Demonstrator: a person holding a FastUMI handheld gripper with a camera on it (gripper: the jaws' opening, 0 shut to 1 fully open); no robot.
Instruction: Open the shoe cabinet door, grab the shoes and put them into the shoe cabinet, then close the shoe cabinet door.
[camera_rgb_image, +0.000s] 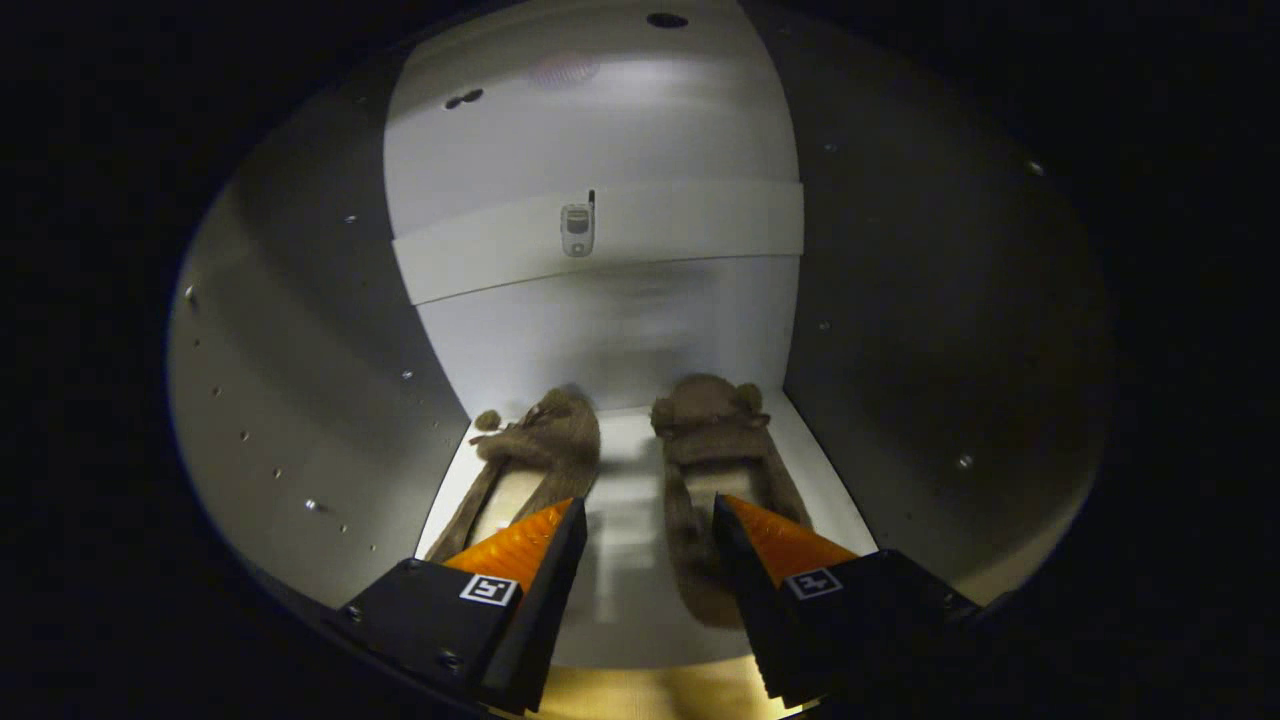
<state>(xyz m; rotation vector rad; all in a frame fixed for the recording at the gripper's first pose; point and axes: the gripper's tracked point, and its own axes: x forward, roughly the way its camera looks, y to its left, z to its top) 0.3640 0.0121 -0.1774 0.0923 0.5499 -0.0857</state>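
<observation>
Brown fuzzy slippers, both sitting on the white shelf (630, 600) inside the shoe cabinet (300, 400), toes toward the back wall. The tongs (645, 525) are spread apart, holding nothing, gap over the bare strip between the pair. Left slipper (535, 450) and right slipper (715, 440) run lengthwise straight ahead, so I'd guess backing out and shutting the door comes next.

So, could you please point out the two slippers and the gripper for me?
Left slipper (555, 430), gripper view, on its fuzzy toe.
Right slipper (708, 415), gripper view, on its fuzzy toe.
Gripper (645, 515), gripper view, midway between its open fingertips.
</observation>
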